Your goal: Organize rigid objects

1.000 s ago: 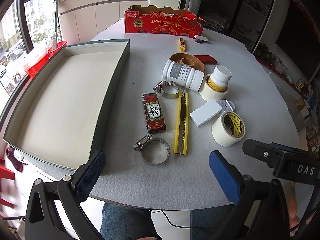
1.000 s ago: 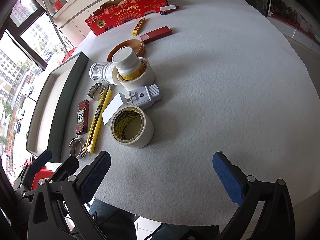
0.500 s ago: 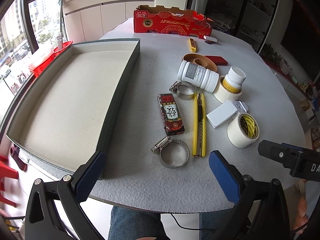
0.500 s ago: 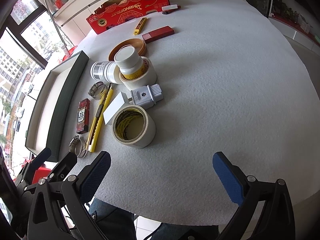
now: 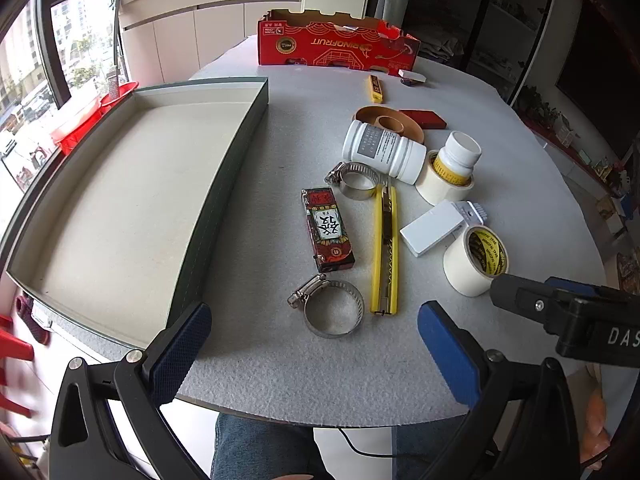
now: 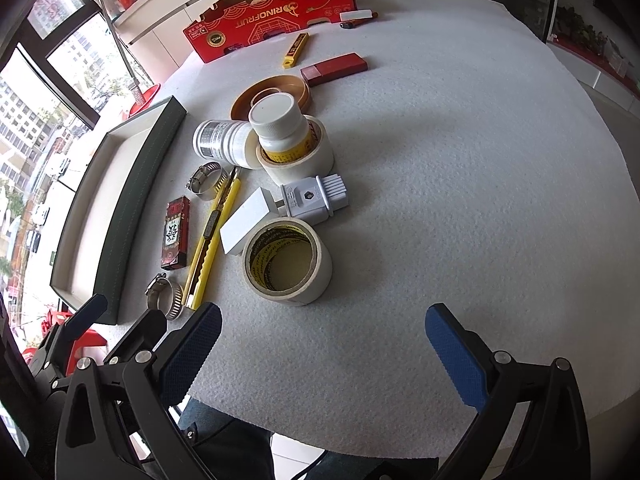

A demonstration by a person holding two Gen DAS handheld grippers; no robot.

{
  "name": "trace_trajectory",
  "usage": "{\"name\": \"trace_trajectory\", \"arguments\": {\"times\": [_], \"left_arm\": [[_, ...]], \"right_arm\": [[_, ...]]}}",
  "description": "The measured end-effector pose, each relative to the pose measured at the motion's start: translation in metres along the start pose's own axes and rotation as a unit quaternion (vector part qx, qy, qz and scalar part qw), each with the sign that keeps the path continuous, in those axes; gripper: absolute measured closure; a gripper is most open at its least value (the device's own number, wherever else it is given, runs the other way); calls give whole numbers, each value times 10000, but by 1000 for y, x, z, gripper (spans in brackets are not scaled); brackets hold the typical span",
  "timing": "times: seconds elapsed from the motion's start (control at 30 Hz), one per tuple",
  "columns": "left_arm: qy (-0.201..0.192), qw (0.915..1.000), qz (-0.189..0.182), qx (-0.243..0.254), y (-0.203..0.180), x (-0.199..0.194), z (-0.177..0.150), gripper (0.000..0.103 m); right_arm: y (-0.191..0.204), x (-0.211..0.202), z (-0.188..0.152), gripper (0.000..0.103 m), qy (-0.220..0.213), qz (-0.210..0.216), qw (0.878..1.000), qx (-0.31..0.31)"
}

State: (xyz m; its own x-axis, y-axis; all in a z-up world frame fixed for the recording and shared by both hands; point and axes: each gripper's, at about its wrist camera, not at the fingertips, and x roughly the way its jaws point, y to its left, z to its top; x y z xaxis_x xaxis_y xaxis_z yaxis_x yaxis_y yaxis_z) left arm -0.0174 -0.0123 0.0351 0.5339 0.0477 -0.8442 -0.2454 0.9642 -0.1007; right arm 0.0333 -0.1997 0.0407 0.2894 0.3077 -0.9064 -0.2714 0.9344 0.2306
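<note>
A large empty tray (image 5: 224, 168) with dark green walls lies on the table's left; it also shows in the right wrist view (image 6: 132, 184). Beside it lie a hose clamp (image 5: 332, 310), a red patterned box (image 5: 328, 230), a yellow utility knife (image 5: 385, 248), a second clamp (image 5: 356, 180), a white bottle on its side (image 5: 384, 152), a small bottle standing in a tape roll (image 5: 452, 172), a white block (image 5: 432, 228) and a tape roll (image 6: 286, 266). My left gripper (image 5: 314, 350) is open above the near table edge, just short of the clamp. My right gripper (image 6: 322, 350) is open, just short of the tape roll.
A red cardboard box (image 5: 336, 46) stands at the table's far edge. Near it lie a small yellow cutter (image 5: 375, 88), a flat red case (image 5: 424, 118), a brown tape ring (image 5: 390, 122) and a white plug (image 6: 316, 198). A person's legs show below the table edge.
My left gripper has moved leftward and slightly forward, so the objects sit more to the right in its view. My right gripper has barely moved. Both stay open.
</note>
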Motion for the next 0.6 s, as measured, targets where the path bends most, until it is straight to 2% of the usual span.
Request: {"name": "trace_trajectory", "arguments": {"times": [0.6], "left_arm": [[70, 10000, 47, -41, 6, 6, -1, 0]], "right_arm": [[7, 11, 5, 0, 62, -10, 10000, -74]]}}
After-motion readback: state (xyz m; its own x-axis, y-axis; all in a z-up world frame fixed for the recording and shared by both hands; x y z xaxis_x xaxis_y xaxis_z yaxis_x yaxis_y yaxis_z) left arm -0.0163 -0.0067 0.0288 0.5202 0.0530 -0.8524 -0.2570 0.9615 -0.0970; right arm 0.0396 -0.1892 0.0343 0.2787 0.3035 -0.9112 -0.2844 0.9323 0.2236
